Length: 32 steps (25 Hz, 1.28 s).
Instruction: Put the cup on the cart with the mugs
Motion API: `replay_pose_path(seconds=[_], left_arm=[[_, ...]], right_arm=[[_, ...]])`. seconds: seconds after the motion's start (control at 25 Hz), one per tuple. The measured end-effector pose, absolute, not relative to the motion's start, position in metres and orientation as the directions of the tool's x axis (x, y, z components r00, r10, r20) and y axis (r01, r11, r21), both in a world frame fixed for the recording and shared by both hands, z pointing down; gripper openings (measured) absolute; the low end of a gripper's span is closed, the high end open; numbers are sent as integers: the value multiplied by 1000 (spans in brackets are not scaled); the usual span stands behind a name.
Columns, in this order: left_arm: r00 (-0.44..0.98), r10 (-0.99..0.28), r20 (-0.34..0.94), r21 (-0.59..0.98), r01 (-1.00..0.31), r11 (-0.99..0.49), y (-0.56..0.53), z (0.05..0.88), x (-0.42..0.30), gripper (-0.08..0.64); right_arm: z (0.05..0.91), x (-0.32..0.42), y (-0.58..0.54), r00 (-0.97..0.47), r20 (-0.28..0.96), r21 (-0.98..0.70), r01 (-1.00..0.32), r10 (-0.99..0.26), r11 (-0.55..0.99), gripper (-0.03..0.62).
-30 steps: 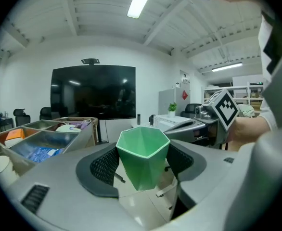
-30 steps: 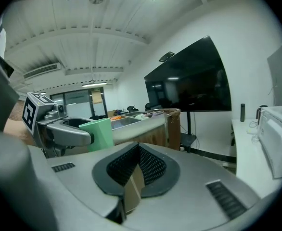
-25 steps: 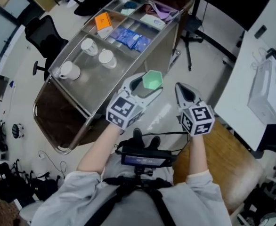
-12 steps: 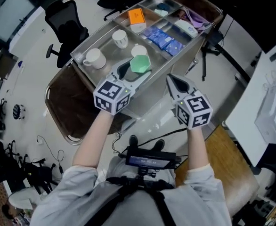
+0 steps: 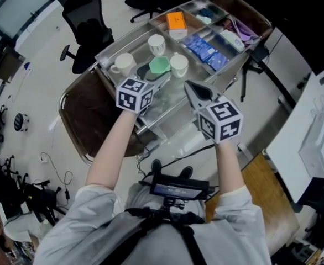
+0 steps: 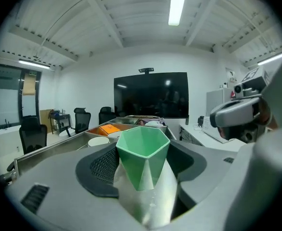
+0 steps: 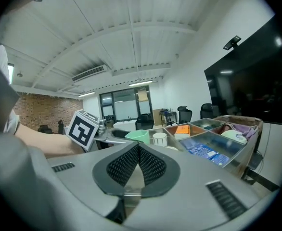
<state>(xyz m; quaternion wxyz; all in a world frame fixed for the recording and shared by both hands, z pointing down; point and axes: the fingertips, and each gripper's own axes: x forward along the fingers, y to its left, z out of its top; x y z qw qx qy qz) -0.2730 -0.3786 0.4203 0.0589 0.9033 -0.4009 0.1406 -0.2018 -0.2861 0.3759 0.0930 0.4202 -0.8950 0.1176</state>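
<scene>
- The pale green, faceted plastic cup (image 5: pixel 158 65) is held in the left tongs (image 5: pixel 153 74). Their jaws stand fairly wide and press on the cup's tapered lower body from both sides.
- In the left gripper view the cup (image 6: pixel 143 153) sits upright, mouth up, midway between the dark ribbed pads (image 6: pixel 101 165).
- From the head view, the cup is over the long stainless-steel cart (image 5: pixel 127 36), above the open tray section where three white ceramic mugs (image 5: pixel 123 64) stand.
- One mug, with a handle, is to the cup's left. A second mug (image 5: pixel 156 43) stands beyond the cup, and a third mug (image 5: pixel 179 65) is just beside it on the right.
- Done, as I judge it: the cup has been picked up and brought to the right part of the cart.
- Left to do: lower it into the free spot among the mugs, open the jaws, and draw the tongs back without knocking the mug on the right.
- No view shows whether the cup's base touches the tray floor. With the jaws pressing on it, I take it as not yet set down.
- The right tongs (image 5: pixel 191 87) hang at the cart's near edge, to the right of the cup and apart from it. In the right gripper view their jaws are closed pad against pad with nothing between them, so they play no part in the hold.
- The compartments further along the cart hold an orange cardboard box (image 5: pixel 176 21) and blue foil packets (image 5: pixel 209 47), well apart from the cup.
</scene>
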Motion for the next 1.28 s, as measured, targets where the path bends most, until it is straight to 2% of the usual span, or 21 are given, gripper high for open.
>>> replay_pose_path(seconds=[0.52, 1.28], left_arm=[[476, -808, 348, 5, -863, -506, -420, 465, -297, 313], [360, -809, 464, 66, -925, -374, -448, 519, -307, 313]], right_arm=[[381, -221, -281, -643, 289, -126, -760, -709, 637, 3], [391, -199, -274, -610, 314, -136, -787, -727, 602, 3]])
